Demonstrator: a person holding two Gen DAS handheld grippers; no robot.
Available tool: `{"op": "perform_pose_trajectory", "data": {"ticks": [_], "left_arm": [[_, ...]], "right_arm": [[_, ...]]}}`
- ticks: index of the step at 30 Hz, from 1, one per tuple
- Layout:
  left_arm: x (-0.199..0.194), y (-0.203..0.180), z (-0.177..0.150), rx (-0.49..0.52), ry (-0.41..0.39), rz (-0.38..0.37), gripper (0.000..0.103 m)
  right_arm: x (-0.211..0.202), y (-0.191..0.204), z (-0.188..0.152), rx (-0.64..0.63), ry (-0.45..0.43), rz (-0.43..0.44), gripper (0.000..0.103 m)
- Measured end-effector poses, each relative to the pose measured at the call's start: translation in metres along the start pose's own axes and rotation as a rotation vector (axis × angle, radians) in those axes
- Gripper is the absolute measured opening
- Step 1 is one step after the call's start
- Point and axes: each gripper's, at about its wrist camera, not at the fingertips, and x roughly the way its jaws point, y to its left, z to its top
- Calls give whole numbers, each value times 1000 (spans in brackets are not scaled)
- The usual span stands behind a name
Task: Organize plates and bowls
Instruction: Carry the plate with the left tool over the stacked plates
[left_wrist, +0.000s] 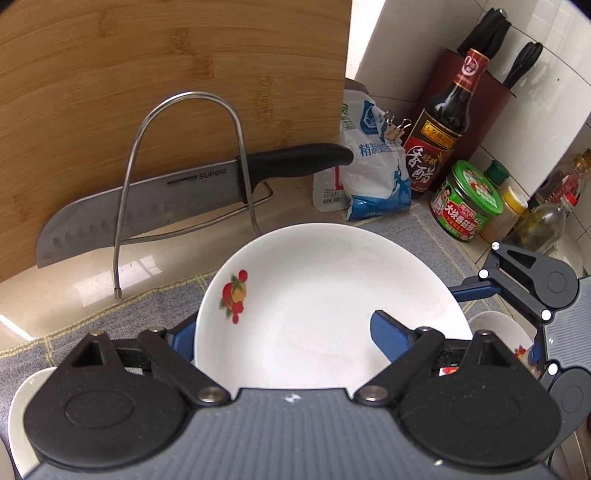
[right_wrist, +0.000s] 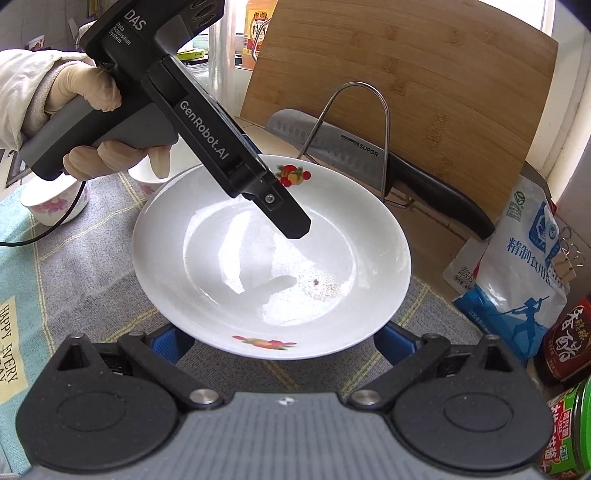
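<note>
Two grippers share one white ceramic plate with red-and-orange fruit prints (right_wrist: 273, 236), so we read this as the carry step — the plate looks clear of the grey checked cloth (right_wrist: 92, 258), both hands bearing it. Our left gripper (left_wrist: 284, 332) straddles the plate's near rim, one blue finger (left_wrist: 391, 332) over the inner face, the other below; it appears clamped on the rim, jaws wide. Our right gripper (right_wrist: 280, 339) sits at the opposite rim, blue pads at the plate's underside — whether they pinch it we cannot tell, since the plate hides the tips. Next we'd need to keep it level and find its stack, perhaps the white dishes (left_wrist: 22, 413) just beside us.
</note>
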Motion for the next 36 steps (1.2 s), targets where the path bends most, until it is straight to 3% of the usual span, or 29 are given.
{"op": "perform_pose_trajectory", "data": {"ticks": [17,36], "left_arm": [[-10,-67,-13,109,-3,-100,92],[-2,-132,-36,236,51,-200,92]], "right_arm": [[-62,30,-38,100,-6,-124,103],[-116,74,-88,233,27,-251,103]]}}
